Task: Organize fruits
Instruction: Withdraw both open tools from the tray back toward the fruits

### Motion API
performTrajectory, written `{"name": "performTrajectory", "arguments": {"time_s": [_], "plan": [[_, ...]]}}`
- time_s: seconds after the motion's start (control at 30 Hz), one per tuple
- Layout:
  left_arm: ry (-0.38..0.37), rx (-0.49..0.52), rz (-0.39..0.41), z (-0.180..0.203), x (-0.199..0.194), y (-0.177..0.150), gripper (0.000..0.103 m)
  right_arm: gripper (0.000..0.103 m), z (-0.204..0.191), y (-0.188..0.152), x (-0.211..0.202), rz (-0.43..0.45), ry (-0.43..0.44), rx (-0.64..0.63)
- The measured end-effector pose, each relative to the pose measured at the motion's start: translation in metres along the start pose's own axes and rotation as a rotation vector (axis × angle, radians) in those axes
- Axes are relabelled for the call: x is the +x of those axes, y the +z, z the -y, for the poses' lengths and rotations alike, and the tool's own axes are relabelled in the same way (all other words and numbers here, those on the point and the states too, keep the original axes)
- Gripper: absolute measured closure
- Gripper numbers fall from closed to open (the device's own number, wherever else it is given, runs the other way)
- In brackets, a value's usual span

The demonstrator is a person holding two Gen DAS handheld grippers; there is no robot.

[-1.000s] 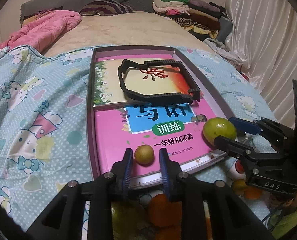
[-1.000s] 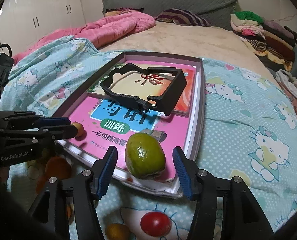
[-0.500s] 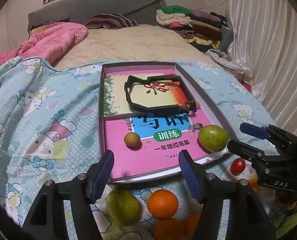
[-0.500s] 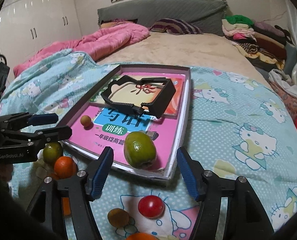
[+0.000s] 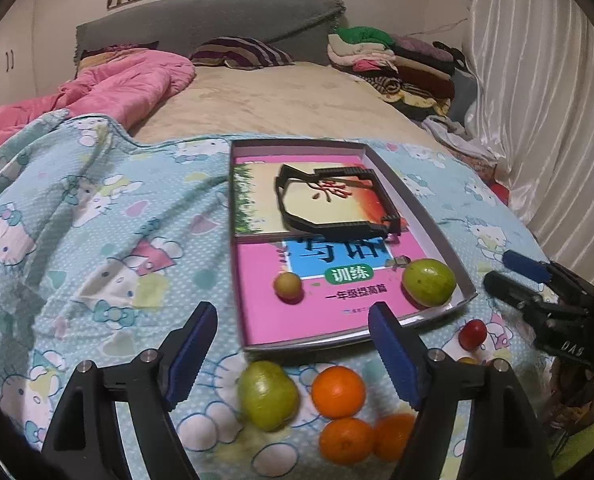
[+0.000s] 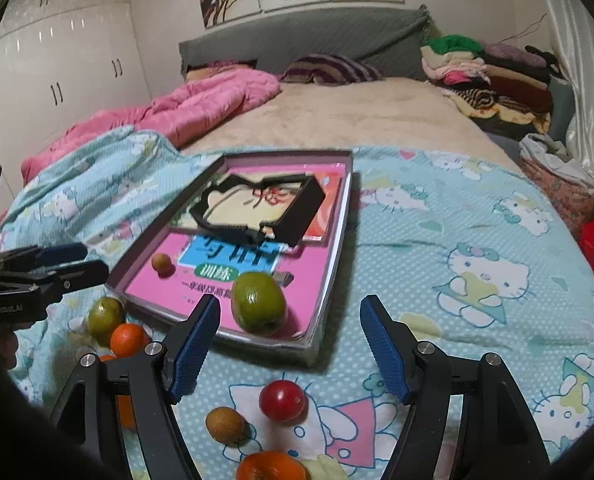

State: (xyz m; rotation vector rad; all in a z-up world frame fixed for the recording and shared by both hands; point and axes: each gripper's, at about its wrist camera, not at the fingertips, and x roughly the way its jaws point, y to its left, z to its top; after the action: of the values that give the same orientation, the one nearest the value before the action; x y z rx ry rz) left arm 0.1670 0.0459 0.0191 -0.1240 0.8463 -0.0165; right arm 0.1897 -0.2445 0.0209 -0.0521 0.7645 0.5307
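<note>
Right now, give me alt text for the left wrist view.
Open left tongs hover empty over a cartoon-print blanket; ahead, a shallow tray holds a small yellow fruit and a green fruit. More green fruit and oranges lie in front.

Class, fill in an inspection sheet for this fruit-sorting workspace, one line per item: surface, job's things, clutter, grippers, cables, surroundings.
Surface: bed under a cartoon-print blanket.
Job's things: tray holds a small yellow fruit and a green fruit; another green fruit, oranges and a red fruit lie on the blanket.
Clutter: books and a black frame in the tray.
Grippers: left gripper and right gripper open, empty, jaws just widened.
Cables: nothing seen.
Surroundings: pink quilt, clothes pile, curtain.
</note>
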Motion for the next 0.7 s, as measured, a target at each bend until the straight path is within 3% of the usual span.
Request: {"name": "performTrajectory", "arguments": {"time_s": [0.33, 0.7], "plan": [[0.021, -0.039, 0.020, -0.023, -0.021, -0.010, 0.022, 0.028, 0.002, 0.001, -0.032, 0.072, -0.002, 0.026], [0.050, -0.048, -0.015, -0.038, -0.032, -0.038, 0.017, 0.027, 0.001, -0.006, -0.055, 0.102, -0.002, 0.036]]}}
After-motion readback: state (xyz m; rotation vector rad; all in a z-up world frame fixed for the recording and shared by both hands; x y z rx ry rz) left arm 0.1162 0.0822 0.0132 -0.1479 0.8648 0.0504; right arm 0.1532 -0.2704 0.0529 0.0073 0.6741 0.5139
